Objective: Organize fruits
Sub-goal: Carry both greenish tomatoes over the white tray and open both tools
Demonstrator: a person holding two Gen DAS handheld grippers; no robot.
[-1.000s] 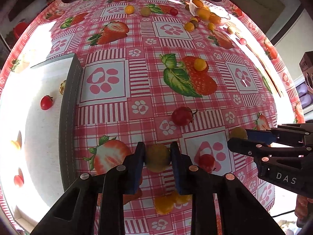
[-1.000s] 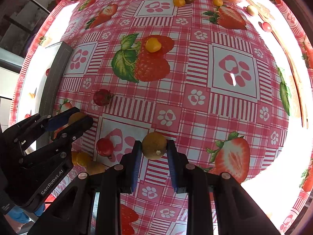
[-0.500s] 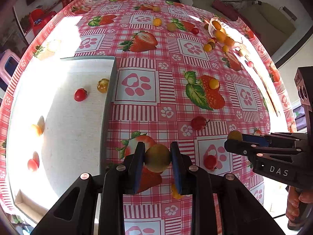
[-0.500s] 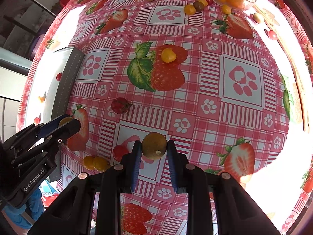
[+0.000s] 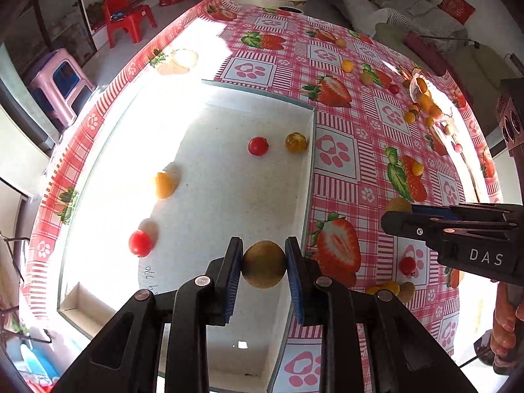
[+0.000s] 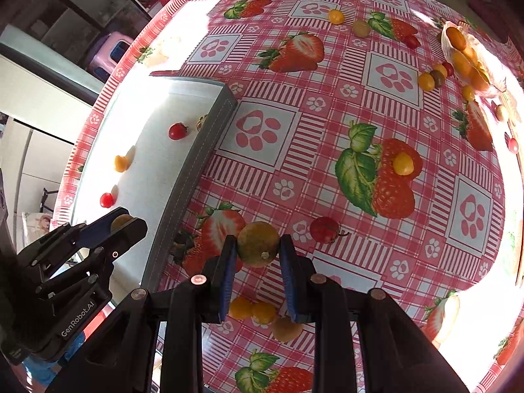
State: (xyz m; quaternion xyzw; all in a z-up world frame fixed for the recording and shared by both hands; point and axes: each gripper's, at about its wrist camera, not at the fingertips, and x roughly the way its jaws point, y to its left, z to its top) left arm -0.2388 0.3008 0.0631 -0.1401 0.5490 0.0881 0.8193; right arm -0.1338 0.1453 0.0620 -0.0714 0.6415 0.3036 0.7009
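Note:
My left gripper point(image 5: 264, 265) is shut on a round brownish-green fruit point(image 5: 264, 263) and hangs over the right part of the white box point(image 5: 209, 196). Several small fruits lie in that box: a red tomato point(image 5: 258, 146), a yellow-brown one point(image 5: 295, 141), an orange one point(image 5: 163, 184) and another red one point(image 5: 140, 243). My right gripper point(image 6: 258, 245) is shut on a similar brownish-green fruit point(image 6: 258, 244), above the strawberry-print tablecloth point(image 6: 360, 104) just right of the box wall point(image 6: 193, 170). Each gripper shows in the other's view, at the side.
Loose fruits lie on the cloth: a red tomato point(image 6: 324, 230), a yellow one point(image 6: 403, 163), a cluster below my right gripper point(image 6: 262, 312). A clear bowl of orange fruits point(image 6: 471, 62) stands at the far right. A hand point(image 5: 504, 324) grips the right tool.
Both grippers have risen and travelled left with their fruits. The left one went from over the cloth to over the box; the right one now hangs near the box wall.

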